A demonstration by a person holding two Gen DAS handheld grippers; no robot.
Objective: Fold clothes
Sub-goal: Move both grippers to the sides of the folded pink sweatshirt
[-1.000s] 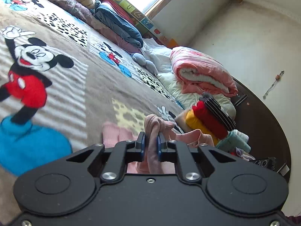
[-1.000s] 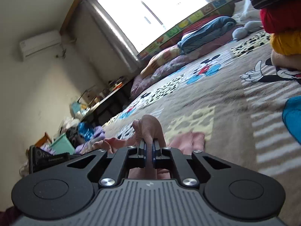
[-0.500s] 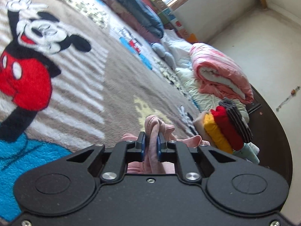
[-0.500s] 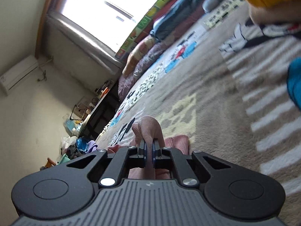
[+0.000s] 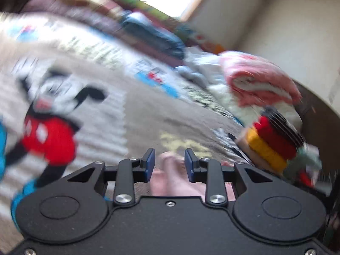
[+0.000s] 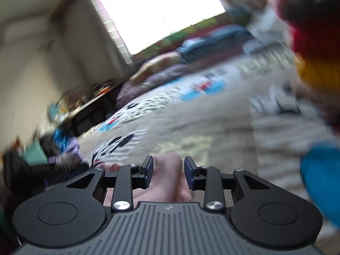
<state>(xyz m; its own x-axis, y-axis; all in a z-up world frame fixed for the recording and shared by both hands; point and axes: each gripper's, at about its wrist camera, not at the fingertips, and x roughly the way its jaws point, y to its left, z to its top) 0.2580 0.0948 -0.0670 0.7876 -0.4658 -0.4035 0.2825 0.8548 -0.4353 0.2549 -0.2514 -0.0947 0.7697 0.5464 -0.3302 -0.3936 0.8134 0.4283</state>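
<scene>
Soft pink knit garment (image 5: 170, 176), ribbed and bunched into a rounded fold, lying low on the bed between both sets of jaws. Left gripper (image 5: 169, 163): jaws just been opening, blue pads clear of the cloth on either side, pink fold sitting loose in the gap. Right gripper (image 6: 167, 169): same story, jaws just been opening, garment (image 6: 167, 176) between them but not pinched. Long axis of the fold running away from each camera, along the fingers; beyond that, too blurred to tell.

Underneath, a plush fleece blanket (image 5: 136, 114), grey-brown with pale stripes and a cartoon mouse in red shorts, spread across the bed. Off to the right in the left wrist view, a neat stack of folded clothes (image 5: 269, 140), yellow, red and dark striped layers, and behind it a rolled pink-and-white quilt (image 5: 259, 85). Bright window (image 6: 161, 14) at the head of the bed, pillows below it, cream walls, cluttered dark table (image 6: 89, 106) at the left in the right wrist view.
</scene>
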